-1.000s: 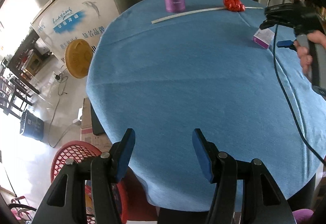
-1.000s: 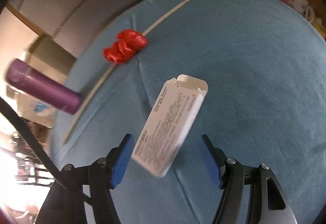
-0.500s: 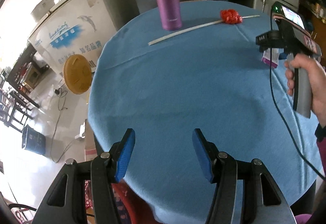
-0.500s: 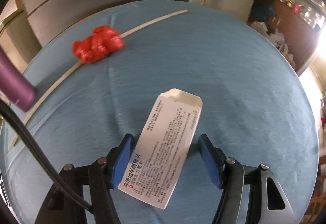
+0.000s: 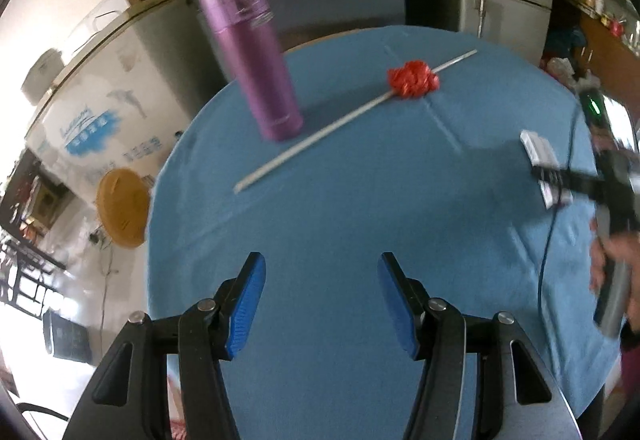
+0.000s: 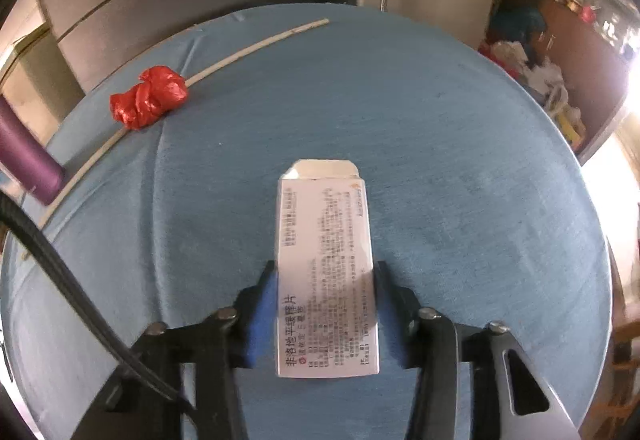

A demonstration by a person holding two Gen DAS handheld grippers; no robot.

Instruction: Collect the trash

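A white medicine box (image 6: 326, 260) with printed text lies between the blue pads of my right gripper (image 6: 325, 304), which is shut on its sides. The box (image 5: 538, 153) and right gripper (image 5: 560, 177) also show at the right of the left wrist view. A crumpled red wrapper (image 6: 148, 101) lies on a long white stick (image 6: 248, 51) at the far side of the round blue table (image 6: 460, 159); both show in the left wrist view too: wrapper (image 5: 414, 79), stick (image 5: 328, 131). My left gripper (image 5: 320, 300) is open and empty over the near table.
A purple thermos (image 5: 252, 55) stands upright at the far left of the table, near the stick's end. A black cable (image 5: 546, 260) trails from the right gripper. A white freezer (image 5: 100, 119) and an orange lid (image 5: 122, 213) stand beyond the left edge.
My right gripper has closed on the medicine box, which now sits straight between the pads. The left gripper has moved forward over the table and stays open.
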